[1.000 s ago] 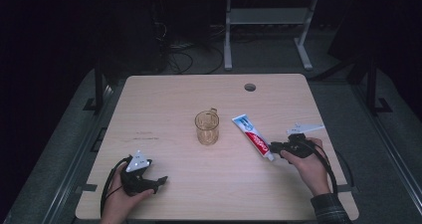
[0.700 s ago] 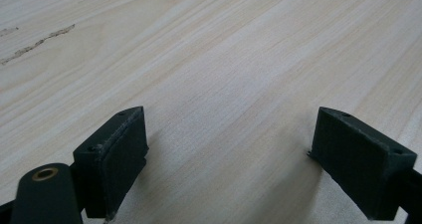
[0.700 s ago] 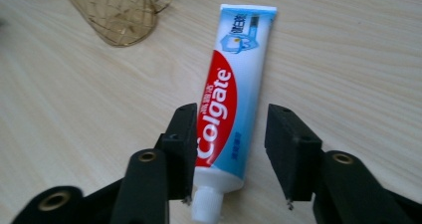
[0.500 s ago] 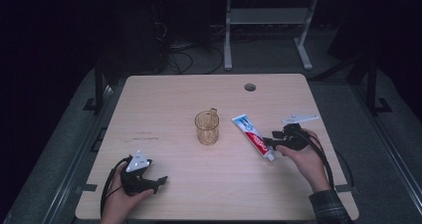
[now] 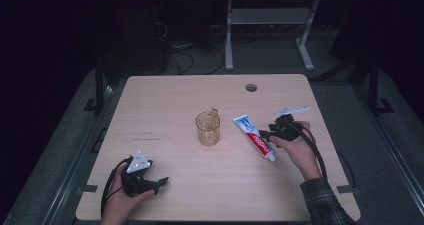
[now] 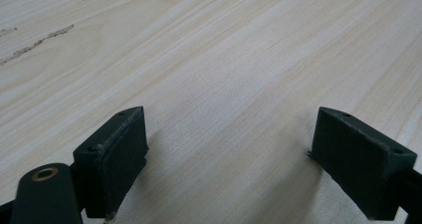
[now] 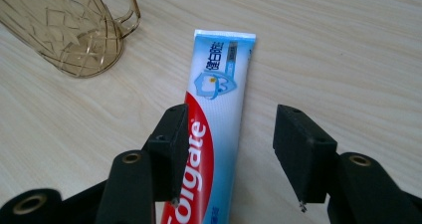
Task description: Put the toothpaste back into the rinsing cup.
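A toothpaste tube (image 5: 254, 136), red, white and blue, lies flat on the table right of centre. My right gripper (image 5: 266, 134) hovers at it, open, its jaws standing either side of the tube (image 7: 219, 129) without closing on it. In the right gripper view the left jaw overlaps the tube's red edge. A clear amber mug (image 5: 208, 127) stands upright at the table's middle, its handle toward the far side, and shows again at the upper left as the mug (image 7: 69, 30). My left gripper (image 5: 161, 181) rests open near the front left edge over bare wood (image 6: 234, 84).
The light wooden table (image 5: 165, 95) has a round cable hole (image 5: 251, 87) at the far right. A dark floor with cables and a white desk frame (image 5: 270, 30) lies beyond the far edge.
My right gripper has moved left and forward onto the toothpaste tube, so its jaws now straddle it. The left gripper has stayed in place.
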